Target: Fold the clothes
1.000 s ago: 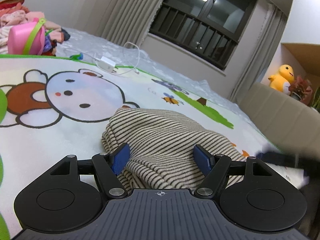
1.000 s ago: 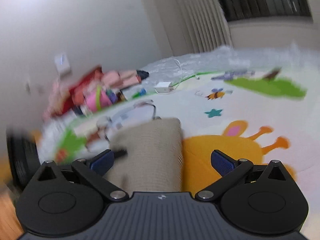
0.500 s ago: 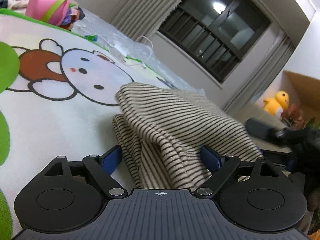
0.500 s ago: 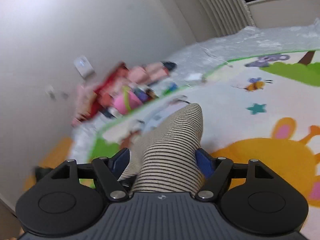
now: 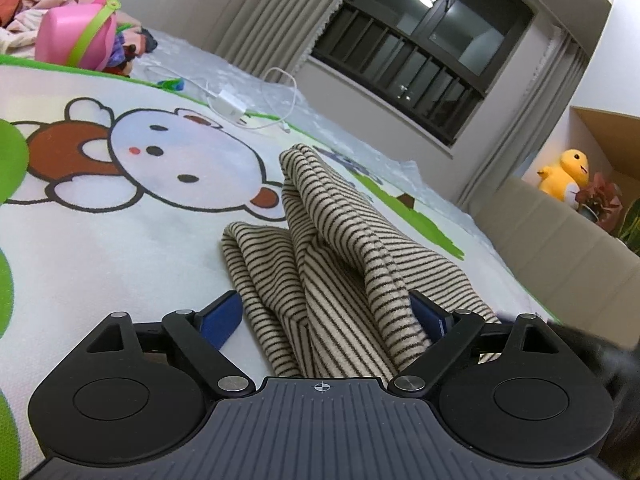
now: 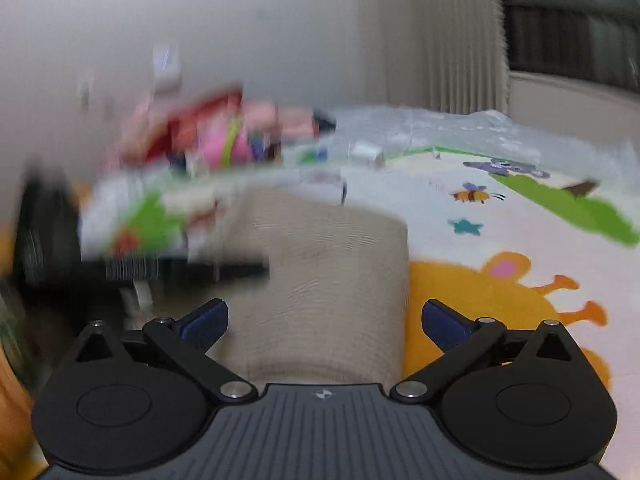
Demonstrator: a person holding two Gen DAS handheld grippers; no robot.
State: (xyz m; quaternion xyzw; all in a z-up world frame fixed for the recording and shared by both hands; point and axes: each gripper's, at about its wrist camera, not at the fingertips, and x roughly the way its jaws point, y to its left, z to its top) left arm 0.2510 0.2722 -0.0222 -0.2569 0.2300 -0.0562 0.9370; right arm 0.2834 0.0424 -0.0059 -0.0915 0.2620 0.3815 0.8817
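A cream garment with thin dark stripes (image 5: 360,248) lies bunched on the cartoon play mat (image 5: 120,240), one fold standing up in a peak. My left gripper (image 5: 324,312) is low over its near end, jaws wide. The cloth runs between them and brushes the right pad (image 5: 428,316), while the left pad (image 5: 224,316) stands just clear of it. In the blurred right wrist view the same garment (image 6: 328,280) lies between the fingers of my right gripper (image 6: 324,318). Its jaws are opening and neither pad touches the cloth.
A heap of clothes with a pink bucket (image 5: 76,40) sits at the mat's far left. A white charger and cable (image 5: 230,106) lie beyond the bear print. A beige padded edge (image 5: 560,248) and a yellow plush duck (image 5: 568,172) stand on the right.
The right gripper closed on the garment half a second ago and has since spread wide, letting it sink to the mat. The left jaws widened, and the cloth's fold now stands up in a peak.
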